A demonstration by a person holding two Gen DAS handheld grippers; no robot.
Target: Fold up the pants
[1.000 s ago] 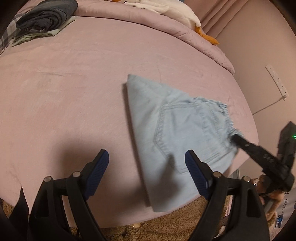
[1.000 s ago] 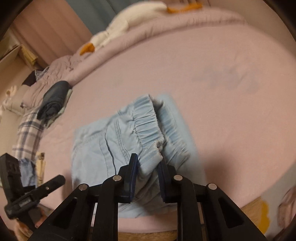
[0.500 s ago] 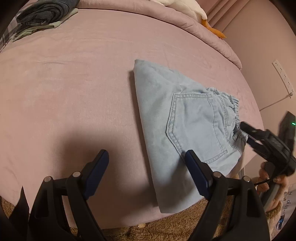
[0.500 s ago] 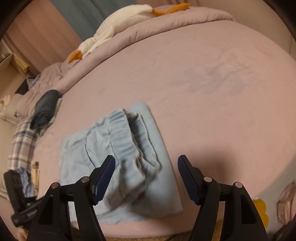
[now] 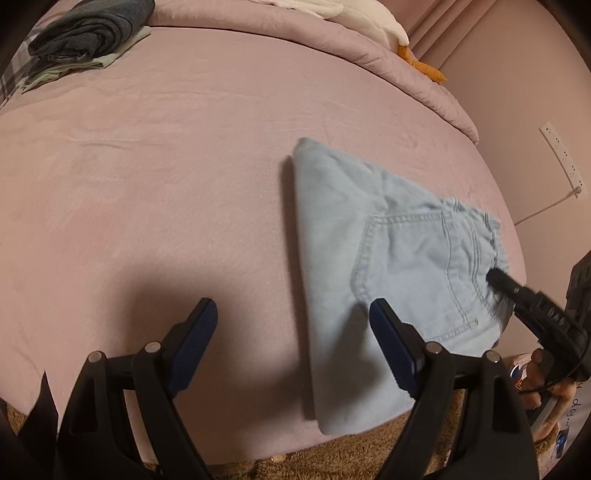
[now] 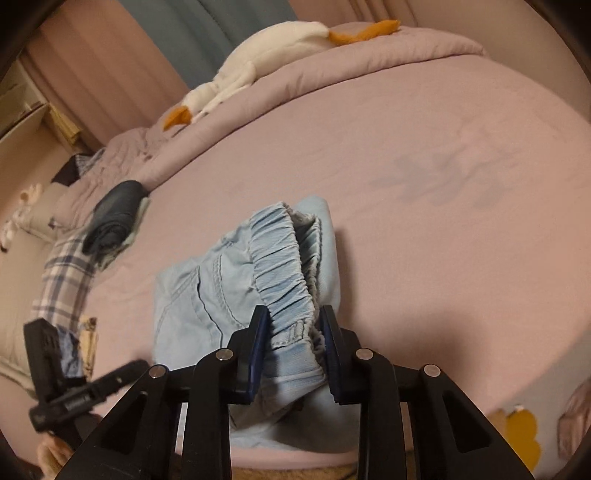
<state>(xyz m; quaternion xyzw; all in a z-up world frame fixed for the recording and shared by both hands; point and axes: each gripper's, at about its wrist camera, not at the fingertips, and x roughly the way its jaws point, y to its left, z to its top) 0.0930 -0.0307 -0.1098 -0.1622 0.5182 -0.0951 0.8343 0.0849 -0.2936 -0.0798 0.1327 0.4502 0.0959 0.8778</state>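
Observation:
The light blue denim pants (image 5: 388, 266) lie folded on the pink bed near its front right edge, back pocket up. My left gripper (image 5: 293, 339) is open and empty, hovering over the sheet just left of the pants. In the right wrist view my right gripper (image 6: 293, 332) is shut on the elastic waistband (image 6: 284, 273) of the pants (image 6: 192, 306), which bunches between the pads. The right gripper also shows in the left wrist view (image 5: 496, 277) at the waistband end.
A pile of dark folded clothes (image 5: 85, 33) sits at the far left of the bed. A white plush goose (image 6: 258, 66) lies along the rolled duvet (image 5: 332, 40) at the back. A brown rug (image 5: 369, 454) lies under the bed's front edge.
My right gripper was shut on the waistband, opened half a second ago, and has closed on the waistband again. The left gripper stays open and has shifted slightly.

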